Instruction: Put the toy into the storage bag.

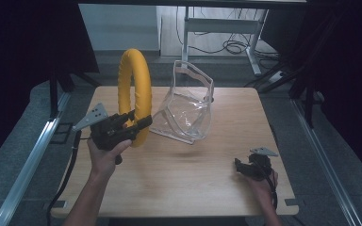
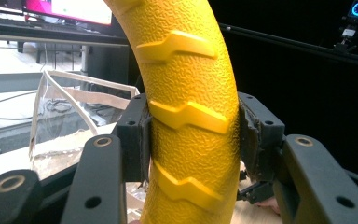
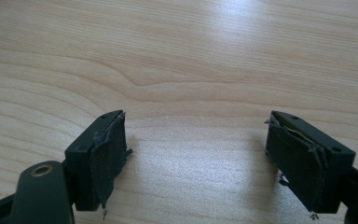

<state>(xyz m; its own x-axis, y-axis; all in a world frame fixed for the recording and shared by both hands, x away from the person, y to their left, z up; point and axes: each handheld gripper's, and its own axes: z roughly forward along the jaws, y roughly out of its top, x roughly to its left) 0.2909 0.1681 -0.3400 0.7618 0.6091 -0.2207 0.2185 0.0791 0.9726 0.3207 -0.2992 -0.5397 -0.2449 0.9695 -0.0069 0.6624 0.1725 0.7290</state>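
A yellow textured ring (image 1: 135, 89) stands upright above the left half of the wooden table (image 1: 207, 188). My left gripper (image 1: 139, 127) is shut on its lower rim; in the left gripper view the ring (image 2: 191, 116) is clamped between both black pads. A clear plastic bag (image 1: 188, 106) with a stiff white rim stands open just right of the ring, also seen as the bag (image 2: 70, 121) behind the left jaw. My right gripper (image 1: 240, 165) rests low near the table's front right, open, with bare wood between its worn pads (image 3: 107, 158).
Metal rails run along both sides of the table. A desk frame and cables (image 1: 231, 44) sit on the floor beyond the far edge. Dark curtains close in left and right. A monitor (image 2: 70, 9) glows in the left gripper view.
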